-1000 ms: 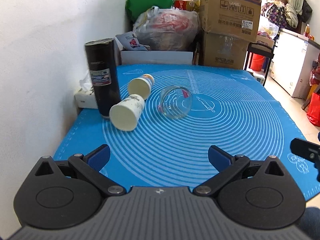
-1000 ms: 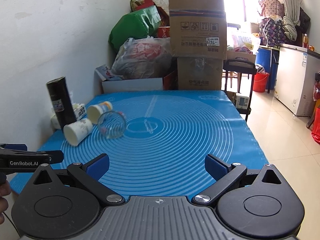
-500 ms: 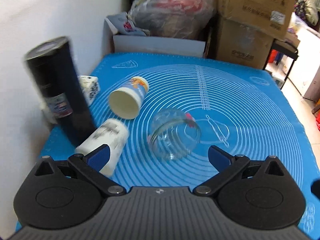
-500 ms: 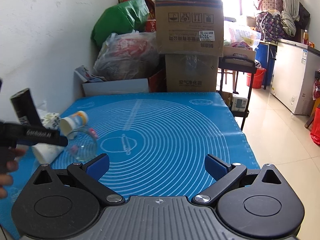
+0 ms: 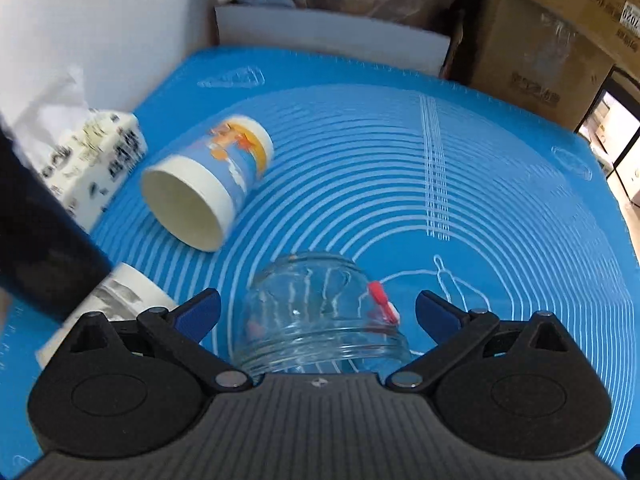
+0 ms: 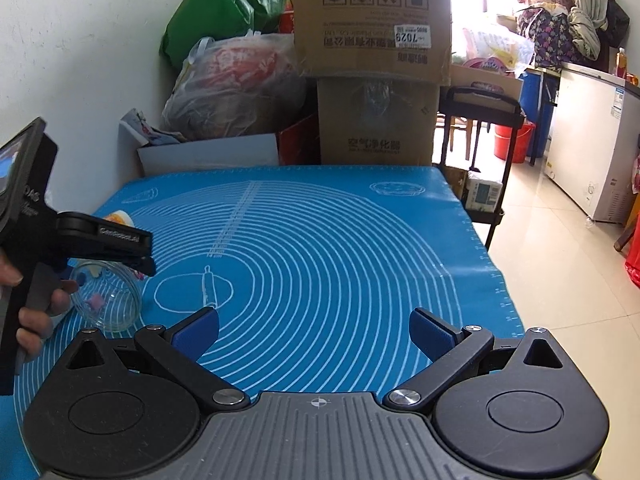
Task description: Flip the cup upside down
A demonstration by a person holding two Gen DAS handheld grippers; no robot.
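This looks like a lived-in home storeroom. Stacked cardboard boxes (image 6: pixel 372 60), a stuffed plastic bag (image 6: pixel 236 88) and a green sack (image 6: pixel 224 12) crowd the plain white wall (image 6: pixel 80 60). A white chest freezer (image 6: pixel 592 144), probably, stands on pale floor tiles (image 6: pixel 560 272), with a red bucket (image 6: pixel 514 142) nearby. A blue baking mat (image 6: pixel 340 248) covers the counter.

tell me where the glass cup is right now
In the left wrist view the glass cup lies on its side on the blue mat, between the open left tongs, with the blue-printed paper cup behind it to the left.
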